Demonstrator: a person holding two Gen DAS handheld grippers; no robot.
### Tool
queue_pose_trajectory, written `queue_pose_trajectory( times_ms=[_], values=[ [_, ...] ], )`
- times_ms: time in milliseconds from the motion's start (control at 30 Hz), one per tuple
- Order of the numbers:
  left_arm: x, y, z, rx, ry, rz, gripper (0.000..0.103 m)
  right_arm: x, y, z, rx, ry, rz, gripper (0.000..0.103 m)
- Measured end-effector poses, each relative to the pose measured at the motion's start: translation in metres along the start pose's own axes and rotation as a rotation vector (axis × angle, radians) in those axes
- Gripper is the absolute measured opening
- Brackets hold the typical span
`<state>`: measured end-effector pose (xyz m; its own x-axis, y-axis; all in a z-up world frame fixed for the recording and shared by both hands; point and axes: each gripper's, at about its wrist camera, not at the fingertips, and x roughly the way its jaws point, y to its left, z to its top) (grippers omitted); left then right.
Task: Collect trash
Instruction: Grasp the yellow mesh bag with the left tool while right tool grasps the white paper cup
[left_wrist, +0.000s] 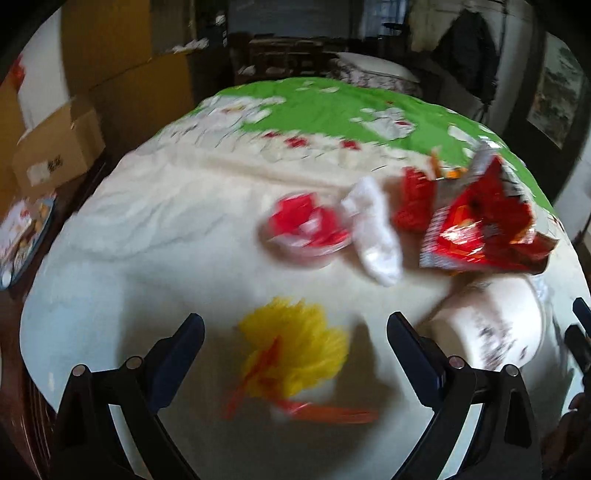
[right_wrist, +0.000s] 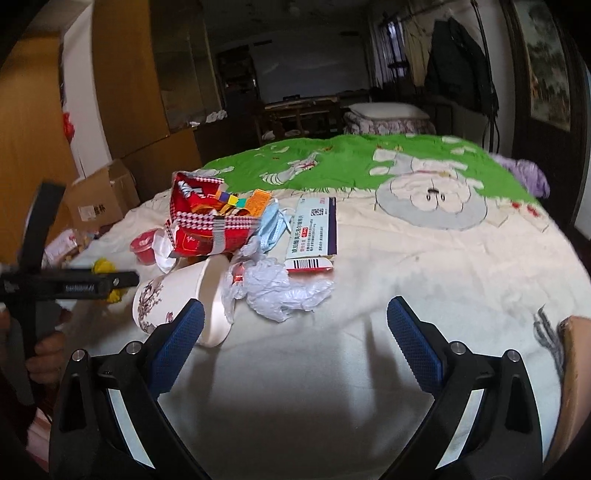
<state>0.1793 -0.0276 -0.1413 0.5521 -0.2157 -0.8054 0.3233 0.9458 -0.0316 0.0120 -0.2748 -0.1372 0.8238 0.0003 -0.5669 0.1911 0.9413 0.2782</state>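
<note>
Trash lies on a cream and green bedspread. My left gripper is open just above a yellow net scrap with orange strips. Beyond it lie a red lidded cup, a white tissue, a red snack bag and a tipped paper cup. My right gripper is open and empty over bare bedspread. Ahead of it lie the paper cup, a crumpled clear plastic bag, a medicine box, a blue face mask and the snack bag. The left view is blurred.
Cardboard boxes stand left of the bed. A brown box edge shows at the right. The left gripper's body crosses the right wrist view at the left. A purple cloth lies at the bed's far right.
</note>
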Motion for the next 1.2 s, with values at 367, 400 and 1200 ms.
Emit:
queue_pose_trajectory(
  times_ms=[367,400,1200],
  values=[
    [0.017,0.021,-0.018,-0.029,0.002,0.076,0.098,0.004,0.014,0.0,-0.044,0.023,0.019,0.096],
    [0.018,0.018,-0.018,-0.028,-0.012,0.093,0.099,0.006,0.02,0.0,-0.047,0.031,0.036,0.096],
    [0.011,0.024,-0.027,-0.039,-0.064,0.053,0.098,0.067,0.108,-0.01,-0.196,0.258,-0.028,0.096]
  ],
)
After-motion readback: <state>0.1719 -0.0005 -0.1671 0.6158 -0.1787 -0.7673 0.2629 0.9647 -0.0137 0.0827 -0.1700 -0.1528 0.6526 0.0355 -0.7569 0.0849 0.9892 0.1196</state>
